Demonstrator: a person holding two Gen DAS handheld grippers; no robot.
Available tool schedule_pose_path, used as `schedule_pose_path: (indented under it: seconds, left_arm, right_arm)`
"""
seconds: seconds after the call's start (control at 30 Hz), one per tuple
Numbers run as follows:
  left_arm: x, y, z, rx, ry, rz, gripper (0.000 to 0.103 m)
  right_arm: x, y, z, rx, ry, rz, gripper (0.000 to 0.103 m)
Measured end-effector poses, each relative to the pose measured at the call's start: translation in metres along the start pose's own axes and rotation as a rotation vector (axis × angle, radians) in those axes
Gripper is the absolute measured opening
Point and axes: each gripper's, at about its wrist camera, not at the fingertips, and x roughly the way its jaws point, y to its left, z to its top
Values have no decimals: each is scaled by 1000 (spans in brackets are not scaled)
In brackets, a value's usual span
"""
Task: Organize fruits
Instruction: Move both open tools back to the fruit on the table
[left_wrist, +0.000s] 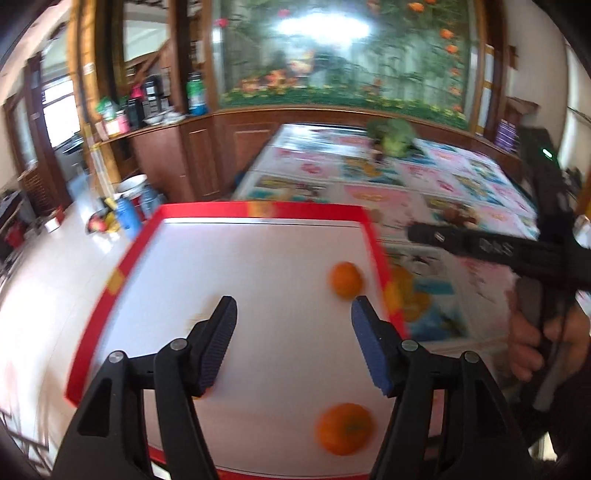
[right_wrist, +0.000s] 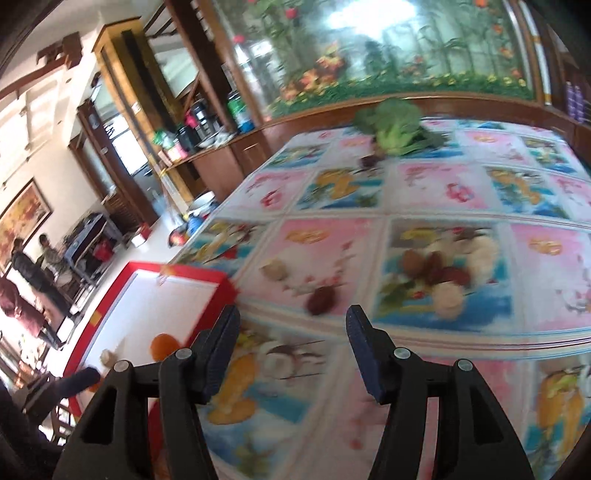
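Observation:
A white tray with a red rim (left_wrist: 236, 211) lies on the table's left side. Two oranges lie in it, one by its right rim (left_wrist: 345, 279) and one nearer me (left_wrist: 345, 428). My left gripper (left_wrist: 293, 308) is open and empty above the tray. My right gripper (right_wrist: 291, 319) is open and empty over the patterned tablecloth (right_wrist: 436, 192), to the right of the tray (right_wrist: 199, 275). An orange (right_wrist: 164, 345) in the tray also shows in the right wrist view. The right gripper shows in the left wrist view as a black tool (left_wrist: 480, 245).
A green leafy vegetable (right_wrist: 397, 125) lies at the table's far side. A dark reddish round thing (right_wrist: 321, 301) lies on the cloth ahead of the right gripper; I cannot tell whether it is real or printed. Wooden cabinets and people stand to the left.

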Motion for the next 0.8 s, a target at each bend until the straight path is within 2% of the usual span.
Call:
schedule_pose_path:
  seconds: [0.1, 0.27, 0.33, 0.47, 0.6, 0.8]
  left_arm:
    - [3, -28, -2, 62, 23, -83, 66]
    - [6, -50, 1, 90, 40, -116, 66]
    - [5, -54, 5, 97, 35, -122, 66]
    - [12, -64, 18, 100, 41, -138, 66]
    - [29, -80, 31, 125, 57, -143, 66]
    - [62, -104, 48, 161, 99, -124, 66]
  right_arm:
    - [-14, -36, 4, 59, -31, -61, 59]
    - [-25, -78, 6, 78, -22, -148, 59]
    - [-21, -88, 6, 80, 9, -172, 59]
    - [-11, -83, 6, 39, 57, -145, 54]
    - [0, -68, 5, -47, 87, -119, 53]
    - [28, -56, 8, -123, 145, -125, 40]
